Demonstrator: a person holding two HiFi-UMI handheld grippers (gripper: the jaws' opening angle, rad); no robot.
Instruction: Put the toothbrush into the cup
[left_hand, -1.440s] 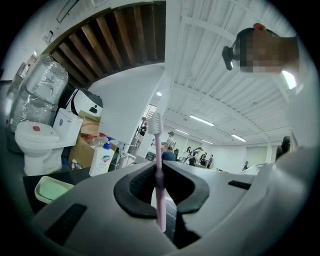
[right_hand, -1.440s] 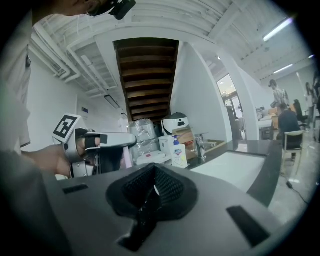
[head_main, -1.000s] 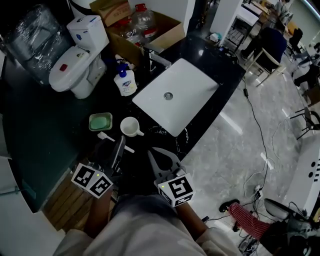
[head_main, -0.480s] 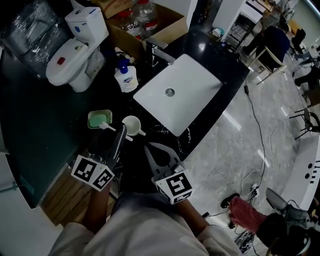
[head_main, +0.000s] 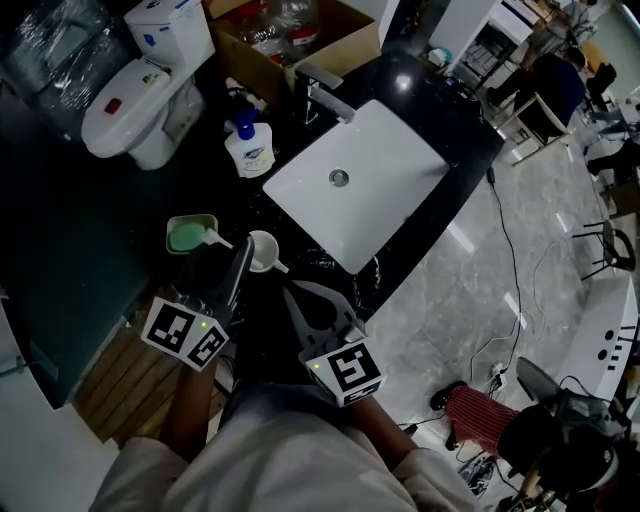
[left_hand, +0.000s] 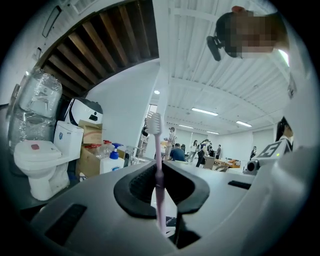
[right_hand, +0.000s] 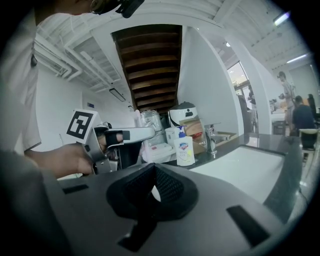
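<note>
Left hand-held gripper (left_hand: 159, 187) clamps the toothbrush (left_hand: 155, 135) just beside the cup (head_main: 262, 250): carry step. Next move likely needs the brush centred over the cup, then release; right hand-held gripper (right_hand: 150, 192) is clenched and empty.

Head view dim, underexposed; white sink (head_main: 385, 165) glares; gripper views fisheye, dark corners.

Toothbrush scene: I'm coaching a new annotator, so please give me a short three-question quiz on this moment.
1. Which gripper holds the toothbrush? A) left gripper B) right gripper C) neither
2. True or false: the toothbrush already stands in the cup.
3. Fill in: in the head view, the green soap dish lies to the cup's ____.
Key: 1 A; 2 false; 3 left.
</note>
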